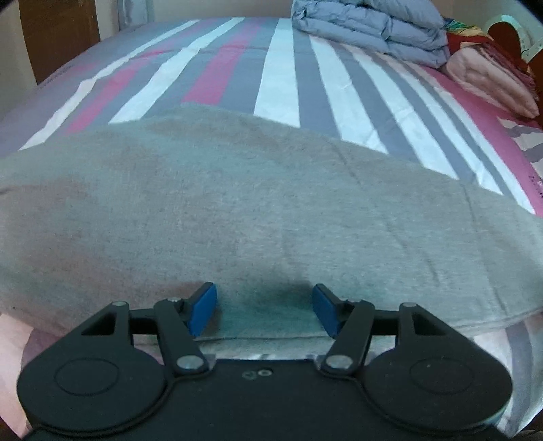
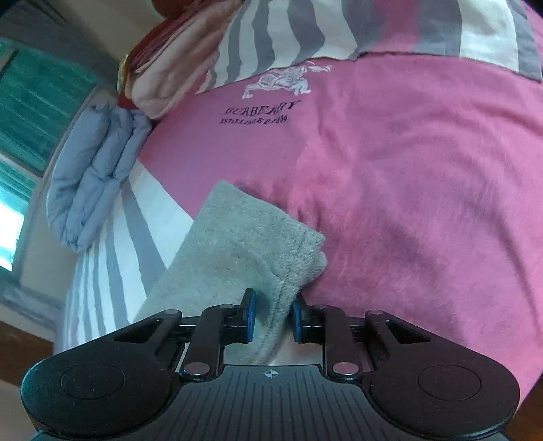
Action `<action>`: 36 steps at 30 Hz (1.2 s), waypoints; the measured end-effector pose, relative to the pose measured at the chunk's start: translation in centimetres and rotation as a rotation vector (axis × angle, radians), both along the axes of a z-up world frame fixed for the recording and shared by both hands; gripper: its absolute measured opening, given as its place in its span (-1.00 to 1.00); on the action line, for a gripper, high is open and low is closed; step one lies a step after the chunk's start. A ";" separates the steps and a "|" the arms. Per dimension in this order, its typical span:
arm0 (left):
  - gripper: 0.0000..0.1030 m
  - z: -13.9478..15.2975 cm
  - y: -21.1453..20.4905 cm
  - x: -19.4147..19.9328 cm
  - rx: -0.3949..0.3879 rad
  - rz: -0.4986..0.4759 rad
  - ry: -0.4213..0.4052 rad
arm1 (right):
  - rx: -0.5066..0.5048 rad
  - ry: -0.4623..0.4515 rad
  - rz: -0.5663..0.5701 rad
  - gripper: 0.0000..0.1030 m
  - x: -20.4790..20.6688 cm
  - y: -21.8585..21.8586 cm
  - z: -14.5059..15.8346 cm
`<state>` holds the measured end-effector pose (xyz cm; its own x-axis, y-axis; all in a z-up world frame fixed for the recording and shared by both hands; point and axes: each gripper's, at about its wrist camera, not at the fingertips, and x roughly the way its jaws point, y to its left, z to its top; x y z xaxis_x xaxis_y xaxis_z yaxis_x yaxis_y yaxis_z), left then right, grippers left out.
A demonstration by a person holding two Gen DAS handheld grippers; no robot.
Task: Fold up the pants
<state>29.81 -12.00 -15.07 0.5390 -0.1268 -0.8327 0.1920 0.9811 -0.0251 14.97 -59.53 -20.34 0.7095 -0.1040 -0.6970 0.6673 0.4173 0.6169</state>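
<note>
Surface: I am working over a bed with a sheet striped in grey, white and pink (image 1: 281,78), a broad pink panel of it lying under my right side.

Right fingers: the right gripper (image 2: 270,317) is standing with a narrow gap, its blue pads (image 2: 250,315) sitting either side of a hemmed corner of the grey knit pants (image 2: 237,244). I cannot tell whether the pads are still pressing the cloth; it is looking to me like a release.

Left fingers: the left gripper (image 1: 264,310) is standing about half open over the near edge of the pants, its pads resting down on the fabric with nothing pinched between them.

Pants: the grey cloth is lying flat and wide across the bed in the left view, while in the right view its hemmed end is reaching onto the pink panel.

Step in hand: I am judging that a fold is being laid down, the right side setting its corner on the bed.

Next move: I would be freeing the right pads cleanly without dragging the hem, then pinching a fresh edge for the next fold.

Containers: I am seeing none; only a folded blue-grey quilted duvet (image 1: 370,27) and a stack of folded pink and red blankets (image 1: 492,78), sitting well apart at the far end.
</note>
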 end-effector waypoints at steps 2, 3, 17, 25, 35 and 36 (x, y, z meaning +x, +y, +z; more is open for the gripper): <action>0.06 -0.1 -0.4 0.0 0.019 -0.003 -0.003 | 0.009 0.002 -0.017 -0.56 0.0 0.0 -0.8; 0.07 -0.2 -0.6 0.0 0.030 -0.006 -0.007 | 0.036 -0.010 -0.039 -0.56 -0.2 -0.2 -1.2; 0.08 -0.1 -0.1 0.0 0.002 -0.014 -0.006 | -0.254 -0.170 0.128 -0.78 2.1 5.2 7.5; 0.07 1.8 5.0 0.7 -0.104 0.054 -0.013 | -0.463 -0.316 0.494 -0.78 8.1 19.6 13.5; 0.06 3.4 14.5 1.7 -0.144 0.221 -0.040 | -0.456 -0.307 0.868 -0.78 13.4 38.3 8.6; 0.06 3.4 15.1 1.6 -0.145 0.231 -0.037 | -0.454 -0.268 0.888 -0.78 14.1 39.7 7.0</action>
